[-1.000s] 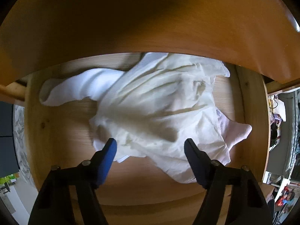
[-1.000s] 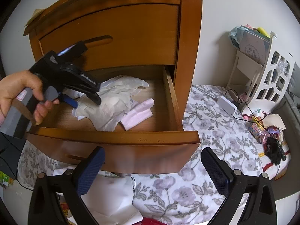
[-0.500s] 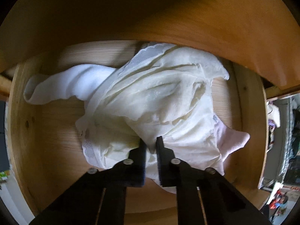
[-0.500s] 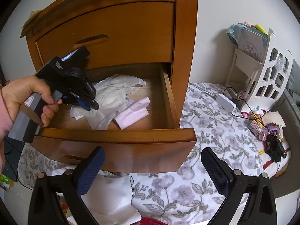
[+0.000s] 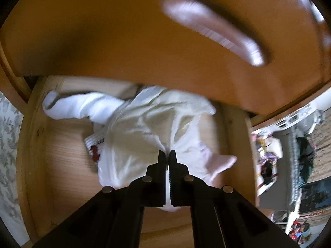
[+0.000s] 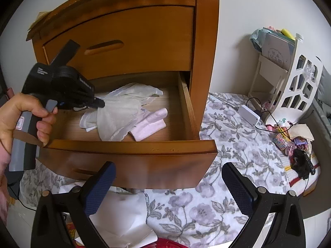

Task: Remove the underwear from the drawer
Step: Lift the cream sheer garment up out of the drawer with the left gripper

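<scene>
The cream underwear [image 5: 144, 128] is lying crumpled in the middle of the open drawer [image 6: 132, 144], and a fold of its thin cloth is sitting pinched between the jaws of my left gripper [image 5: 167, 155], which are pressed together on it. In the right wrist view the same gripper [image 6: 99, 103] is reaching in from the left side of the drawer, my hand [image 6: 22, 119] wrapping its grey handle, and the fabric is bunching up toward its tip (the rest is draping down to the wooden floor of the drawer).

A white sock [image 5: 78, 107] is lying beside the underwear toward the back left corner, partly tucked under it. A pale pink sock [image 6: 151, 124] is poking out from under the other side, near the right wall of the drawer. A small red-patterned bit of cloth [image 5: 94, 149] is peeking out at the left edge of the cream pile; I cannot tell what it is.

The closed upper drawer front with its recessed handle [image 6: 103, 46] is sitting just above the open drawer.

My right gripper [image 6: 167, 188] is hovering in front of the drawer front, well apart from the clothes, with its blue-padded jaws standing wide and gripping nothing. Below and to the right a floral bedspread [image 6: 227, 144] is spreading out, carrying a small white box [image 6: 248, 115] with a black cable and a white rack [image 6: 289, 78] behind it.
</scene>
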{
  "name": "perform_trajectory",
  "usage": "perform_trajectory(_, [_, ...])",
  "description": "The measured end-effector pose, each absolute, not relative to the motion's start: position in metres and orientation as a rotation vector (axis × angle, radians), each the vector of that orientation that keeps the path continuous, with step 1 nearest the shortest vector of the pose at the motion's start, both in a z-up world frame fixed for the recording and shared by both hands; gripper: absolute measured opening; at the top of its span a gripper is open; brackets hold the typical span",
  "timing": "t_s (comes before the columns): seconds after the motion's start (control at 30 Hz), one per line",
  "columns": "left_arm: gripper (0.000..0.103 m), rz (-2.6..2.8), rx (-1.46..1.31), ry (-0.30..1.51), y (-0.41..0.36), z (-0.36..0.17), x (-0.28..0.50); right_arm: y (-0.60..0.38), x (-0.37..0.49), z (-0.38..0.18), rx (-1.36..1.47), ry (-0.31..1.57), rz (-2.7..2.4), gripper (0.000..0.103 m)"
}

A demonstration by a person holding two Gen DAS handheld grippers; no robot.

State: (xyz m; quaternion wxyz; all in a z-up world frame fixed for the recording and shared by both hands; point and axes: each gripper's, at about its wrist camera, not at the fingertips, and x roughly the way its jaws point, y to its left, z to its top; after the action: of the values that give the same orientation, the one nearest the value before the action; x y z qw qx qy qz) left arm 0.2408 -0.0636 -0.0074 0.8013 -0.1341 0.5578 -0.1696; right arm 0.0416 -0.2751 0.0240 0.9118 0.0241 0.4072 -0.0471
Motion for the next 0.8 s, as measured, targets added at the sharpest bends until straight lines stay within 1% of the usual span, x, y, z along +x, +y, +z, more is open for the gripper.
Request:
perform_trajectory(0.37, [0.002,-0.538,-0.575,0.928,-0.037,0.036,0.191,-0.271,0.035,0.029,0.041,0.828,-0.101,0.103])
perform_trajectory(0.47, [0.002,-0.557,-0.627,0.866,-0.020,0.052,0.174,-0.270,0.033,0.031,0.042,0.825,-0.103,0.103])
perform_trajectory(0.6, [0.002,-0.574,-0.629,0.803,-0.009,0.072,0.152,-0.267,0.029,0.034,0.039,0.816,-0.102,0.103])
perform_trajectory(0.7, [0.002,-0.561,-0.574,0.809,-0.018,0.073,0.145,-0.263,0.025,0.038,0.035,0.809,-0.092,0.103])
perform_trajectory(0.8, [0.002,-0.479,-0.422,0.924,-0.024,0.074,0.152,-0.259,0.021,0.041,0.028,0.800,-0.085,0.103])
